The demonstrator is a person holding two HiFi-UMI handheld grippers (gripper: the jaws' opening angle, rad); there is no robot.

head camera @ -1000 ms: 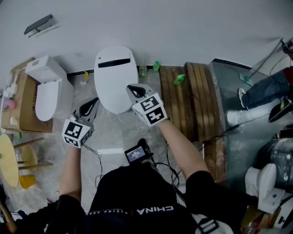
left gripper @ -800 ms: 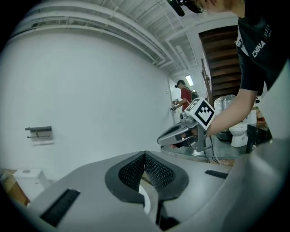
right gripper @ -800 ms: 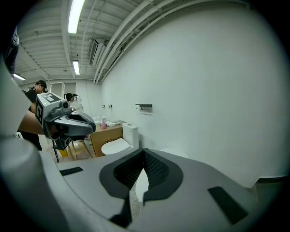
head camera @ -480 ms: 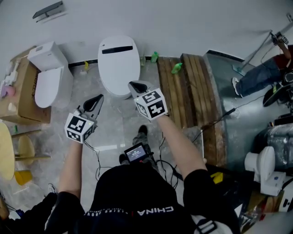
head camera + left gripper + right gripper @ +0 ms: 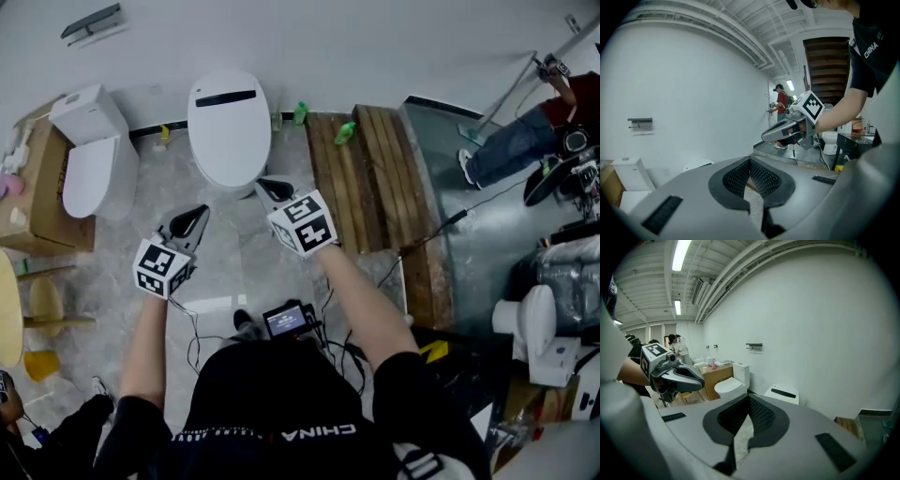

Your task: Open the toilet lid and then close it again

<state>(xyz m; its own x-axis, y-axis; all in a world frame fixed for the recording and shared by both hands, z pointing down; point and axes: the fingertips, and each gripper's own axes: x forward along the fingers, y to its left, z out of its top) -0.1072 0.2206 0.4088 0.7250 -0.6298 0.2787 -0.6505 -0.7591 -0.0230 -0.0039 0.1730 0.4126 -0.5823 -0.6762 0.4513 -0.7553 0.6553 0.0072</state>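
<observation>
As the toilet lid (image 5: 228, 127) lies shut, the bowl is hidden.

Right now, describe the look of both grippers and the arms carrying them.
Both the left gripper and right gripper are grey, tapering shells whose jaws carry black textured pads. Each bears a white cube printed with black square markers. A thin dark cable hangs from the right one. The person wears a black short-sleeved shirt lettered in white.

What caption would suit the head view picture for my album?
Left gripper and right gripper, both shut and empty, held short of the closed toilet lid.
</observation>
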